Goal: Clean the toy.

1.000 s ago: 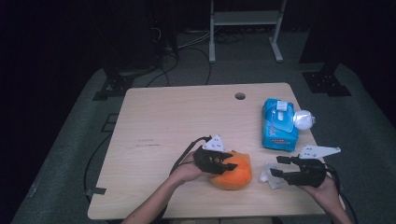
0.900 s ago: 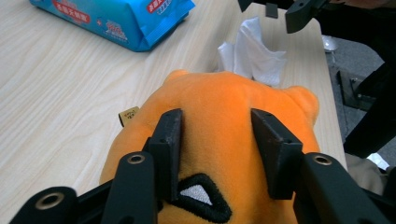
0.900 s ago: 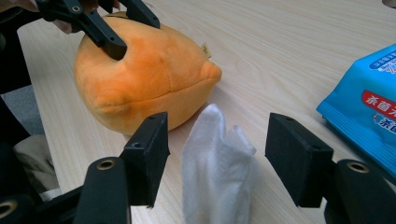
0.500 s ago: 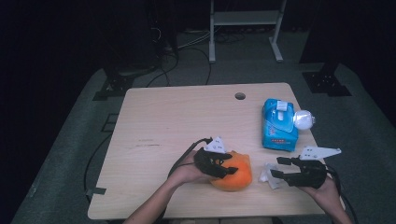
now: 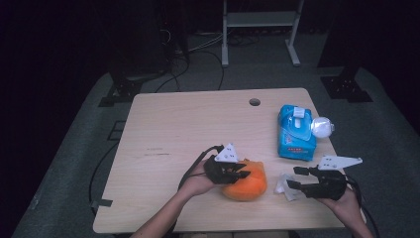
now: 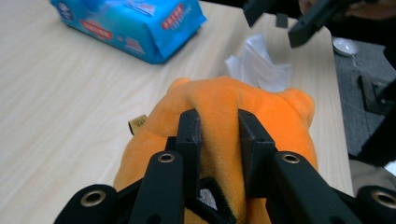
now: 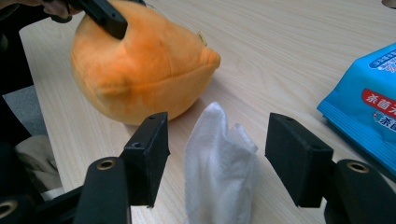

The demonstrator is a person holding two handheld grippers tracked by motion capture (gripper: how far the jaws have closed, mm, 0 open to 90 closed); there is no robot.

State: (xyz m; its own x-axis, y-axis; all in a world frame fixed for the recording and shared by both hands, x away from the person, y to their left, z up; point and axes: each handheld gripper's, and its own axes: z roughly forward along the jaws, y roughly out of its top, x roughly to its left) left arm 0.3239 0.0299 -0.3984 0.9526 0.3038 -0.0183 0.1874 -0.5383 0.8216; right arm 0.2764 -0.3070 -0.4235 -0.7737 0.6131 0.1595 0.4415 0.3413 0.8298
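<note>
My left gripper (image 6: 217, 133) pinches a fold of the orange plush toy (image 5: 246, 180) near the table's (image 5: 173, 129) front edge. My right gripper (image 7: 217, 158) stands spread around the white wipe (image 7: 219, 161) (not touching). That shallow pinch could slip if lifted.

Room dim, walls lost in black. Light-wood surface (image 5: 198, 124) with rounded corners, a round cable hole (image 5: 254, 102) near its far edge, well ahead of both grippers. Grey carpeted floor (image 5: 74, 163) all around. Beyond the far edge, a white metal frame (image 5: 260, 29) on two legs. Dark stand bases (image 5: 119, 91) far left and (image 5: 346, 87) far right. Black cables (image 5: 198, 49) run across the floor behind. Strip of tape (image 5: 101, 203) on the surface's near left corner.
</note>
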